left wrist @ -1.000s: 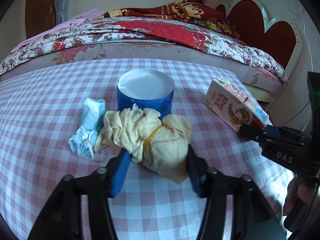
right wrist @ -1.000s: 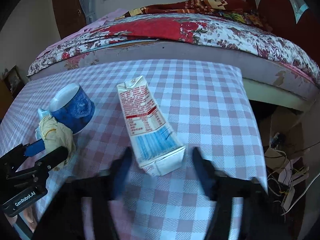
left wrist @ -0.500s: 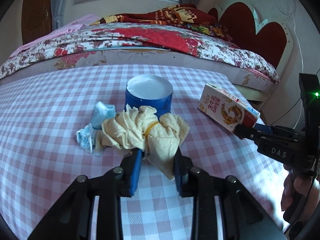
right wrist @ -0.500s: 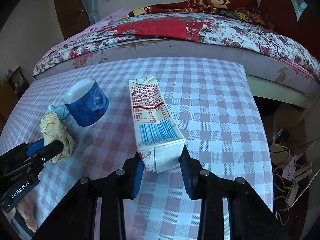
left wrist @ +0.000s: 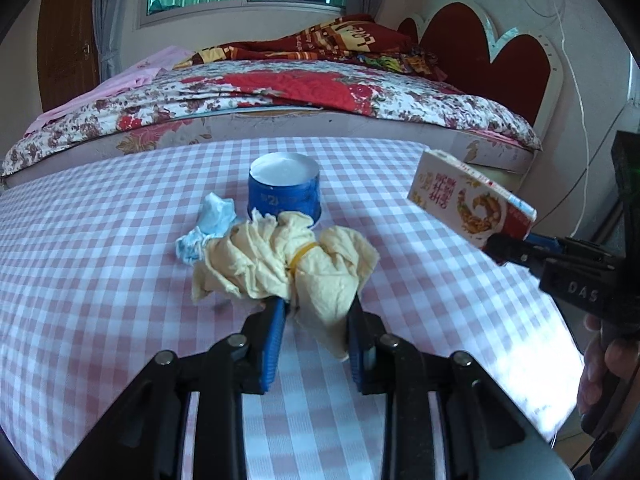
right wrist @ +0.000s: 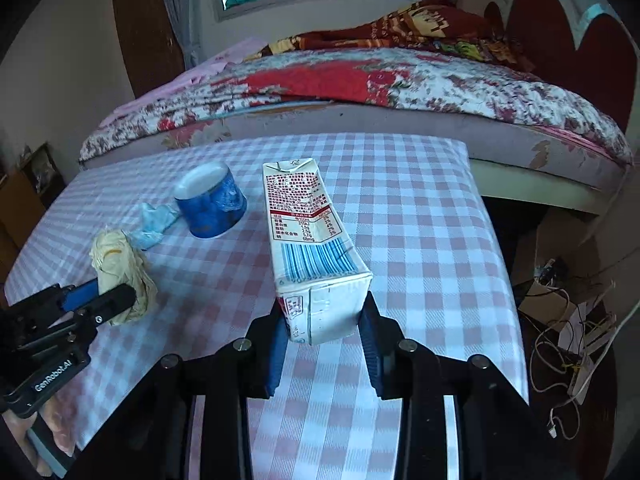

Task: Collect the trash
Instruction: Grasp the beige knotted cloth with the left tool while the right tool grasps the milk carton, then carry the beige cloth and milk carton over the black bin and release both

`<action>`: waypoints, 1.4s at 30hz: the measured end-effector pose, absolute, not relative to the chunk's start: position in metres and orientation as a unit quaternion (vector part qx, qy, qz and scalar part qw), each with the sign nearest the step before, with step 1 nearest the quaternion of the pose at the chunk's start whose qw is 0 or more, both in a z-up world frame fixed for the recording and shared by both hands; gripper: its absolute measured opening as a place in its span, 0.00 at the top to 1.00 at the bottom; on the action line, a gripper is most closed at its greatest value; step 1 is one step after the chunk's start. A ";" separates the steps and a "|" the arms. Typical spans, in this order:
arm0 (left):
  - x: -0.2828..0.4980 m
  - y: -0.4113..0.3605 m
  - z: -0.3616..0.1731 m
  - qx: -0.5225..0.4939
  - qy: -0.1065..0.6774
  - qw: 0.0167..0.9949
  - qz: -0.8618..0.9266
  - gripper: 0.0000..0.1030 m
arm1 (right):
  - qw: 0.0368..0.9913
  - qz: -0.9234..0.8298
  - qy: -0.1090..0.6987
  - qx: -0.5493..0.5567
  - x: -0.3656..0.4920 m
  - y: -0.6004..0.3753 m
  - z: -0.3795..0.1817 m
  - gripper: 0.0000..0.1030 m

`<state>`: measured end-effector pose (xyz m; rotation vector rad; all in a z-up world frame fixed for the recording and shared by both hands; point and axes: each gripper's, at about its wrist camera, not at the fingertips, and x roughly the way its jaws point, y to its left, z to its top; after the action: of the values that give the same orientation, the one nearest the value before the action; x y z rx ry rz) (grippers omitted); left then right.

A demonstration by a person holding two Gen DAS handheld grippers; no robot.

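Yellow rag (left wrist: 292, 268) & carton (right wrist: 316, 248) gripped — blue tub (left wrist: 285, 189), crumpled mask (left wrist: 208, 224) behind.

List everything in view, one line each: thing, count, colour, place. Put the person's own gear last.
milk carton: 1, white with red and blue print, lifted off the table in the right gripper
yellow rag: 1, pale yellow with a rubber band, in the left gripper
blue cup: 1, blue, white top, mid-table
face mask: 1, light blue, crumpled left of the cup
table: 1, pink-white check cloth
bed: 1, floral quilt, behind the table
cables: several, white, floor at right
left gripper: 1, black and blue, shut
right gripper: 1, black and blue, shut
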<state>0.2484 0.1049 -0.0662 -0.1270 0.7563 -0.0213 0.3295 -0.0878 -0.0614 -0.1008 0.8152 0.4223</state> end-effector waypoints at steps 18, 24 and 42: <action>0.159 0.066 -0.042 -0.057 0.342 0.937 -0.044 0.72 | 0.916 0.190 0.352 -0.027 0.208 -0.138 -0.026 0.66; 0.136 0.047 -0.037 -0.050 0.334 0.939 -0.067 0.72 | 0.922 0.176 0.345 -0.012 0.169 -0.161 -0.020 0.66; 0.087 -0.025 -0.040 -0.025 0.337 0.929 -0.151 0.72 | 0.932 0.127 0.339 0.012 0.086 -0.224 -0.020 0.66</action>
<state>0.0874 -0.0246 -0.0402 -0.0507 0.6913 -0.3085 0.0862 -0.2245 -0.0202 0.0239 0.6947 0.2599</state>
